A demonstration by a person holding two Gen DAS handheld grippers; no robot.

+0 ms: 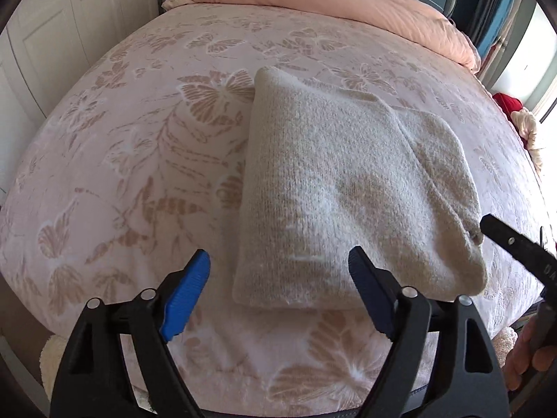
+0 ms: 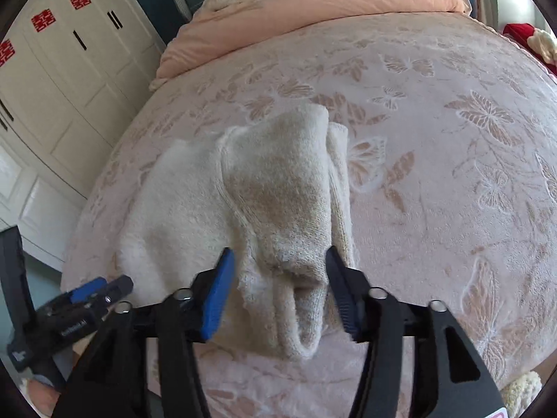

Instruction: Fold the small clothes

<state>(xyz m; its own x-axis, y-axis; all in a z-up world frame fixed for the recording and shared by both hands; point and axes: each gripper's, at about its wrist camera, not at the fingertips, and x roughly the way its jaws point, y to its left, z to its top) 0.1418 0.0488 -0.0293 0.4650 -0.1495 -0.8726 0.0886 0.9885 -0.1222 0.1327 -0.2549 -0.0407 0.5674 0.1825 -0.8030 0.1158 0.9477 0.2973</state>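
Cream knit sweater (image 1: pixel 348 188) lies folded into a rough rectangle on the bed (image 1: pixel 122 160), toward its near edge, on a pink blanket with a butterfly pattern. Left claw (image 1: pixel 278 285): jaws spread wide, holding nothing; blue pads on both fingers, the right one overlapping the sweater's near edge in this view, contact not resolvable. Right claw (image 2: pixel 278 292): jaws also spread, with a bunched fold of the sweater (image 2: pixel 264 202) lying between them at the near end; the pads do not appear to press on the knit, though the fabric close to the right finger is hard to judge. Left wrist view only: the sweater's whole folded outline, flat top layer and a second layer stepping out on the right; the tip of the right claw (image 1: pixel 504 240) entering from the right edge near the sweater's right corner, and part of a hand (image 1: pixel 525 358) below it, cut off by the frame. Right wrist view only: white wardrobe doors (image 2: pixel 62 80) with red paper cutouts, and the left claw (image 2: pixel 94 292) seen side-on at lower left, beside the sweater's left edge. Both views: a peach duvet (image 1: pixel 330 3) bunched at the far end of the bed. A red item (image 1: pixel 506 102) at the right margin is too small to identify.
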